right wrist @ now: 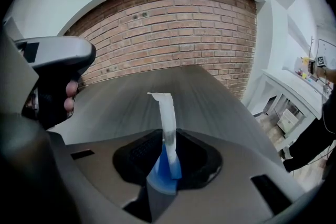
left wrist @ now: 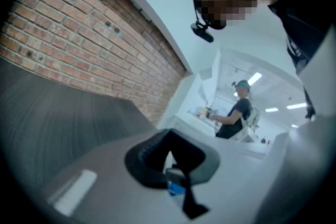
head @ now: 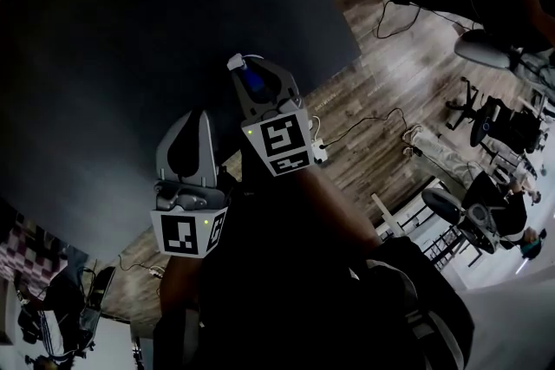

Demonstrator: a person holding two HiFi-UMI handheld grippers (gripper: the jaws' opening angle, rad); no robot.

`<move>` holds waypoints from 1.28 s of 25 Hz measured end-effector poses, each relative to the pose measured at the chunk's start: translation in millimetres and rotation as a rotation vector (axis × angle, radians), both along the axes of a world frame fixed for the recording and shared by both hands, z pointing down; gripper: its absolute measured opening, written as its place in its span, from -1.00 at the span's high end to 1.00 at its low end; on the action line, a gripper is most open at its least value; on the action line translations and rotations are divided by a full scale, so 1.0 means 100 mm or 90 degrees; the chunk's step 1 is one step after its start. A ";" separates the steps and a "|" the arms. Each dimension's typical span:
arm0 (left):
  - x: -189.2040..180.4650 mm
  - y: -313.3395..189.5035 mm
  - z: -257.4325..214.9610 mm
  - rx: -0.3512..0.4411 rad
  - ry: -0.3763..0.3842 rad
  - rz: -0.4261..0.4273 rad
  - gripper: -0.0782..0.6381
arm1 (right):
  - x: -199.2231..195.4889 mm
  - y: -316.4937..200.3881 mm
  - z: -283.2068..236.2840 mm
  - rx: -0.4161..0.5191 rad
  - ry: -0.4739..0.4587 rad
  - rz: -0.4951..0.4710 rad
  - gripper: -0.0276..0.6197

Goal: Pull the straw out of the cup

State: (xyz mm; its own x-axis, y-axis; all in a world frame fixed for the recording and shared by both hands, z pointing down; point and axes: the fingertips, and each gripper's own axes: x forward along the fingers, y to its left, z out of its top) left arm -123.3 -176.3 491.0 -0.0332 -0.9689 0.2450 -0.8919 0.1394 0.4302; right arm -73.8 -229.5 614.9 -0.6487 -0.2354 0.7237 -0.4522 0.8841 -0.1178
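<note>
Dark tabletop (head: 130, 39), wood-plank floor (head: 381, 87), brick wall (right wrist: 173, 23), office chairs (head: 501, 122), ceiling lights (left wrist: 254, 79) lit.

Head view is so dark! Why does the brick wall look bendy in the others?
Head view: dim, the table nearly black. Right gripper view: the wide lens curves the brick wall; the straw looks sharp. Left gripper view: soft and blurry, wall curved too.

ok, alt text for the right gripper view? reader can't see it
The right gripper is shut on a straw, white above and blue at the jaws, which sticks up out of them with no cup in view. Behind it lie a dark table and a brick wall.
</note>
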 end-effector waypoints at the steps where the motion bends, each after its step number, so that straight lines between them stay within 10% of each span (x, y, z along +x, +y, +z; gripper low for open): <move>1: 0.00 -0.01 0.00 0.000 0.000 -0.001 0.77 | 0.00 -0.01 0.01 0.002 0.003 0.000 0.73; 32: 0.04 0.12 -0.19 0.021 -0.009 0.001 0.77 | 0.06 0.01 -0.19 0.038 -0.006 0.010 0.78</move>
State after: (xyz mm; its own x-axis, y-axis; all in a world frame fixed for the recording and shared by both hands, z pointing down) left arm -119.0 -164.6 472.1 -0.0355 -0.9766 0.2121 -0.8981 0.1243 0.4219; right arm -67.9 -228.2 595.8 -0.6518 -0.2872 0.7019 -0.4647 0.8827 -0.0703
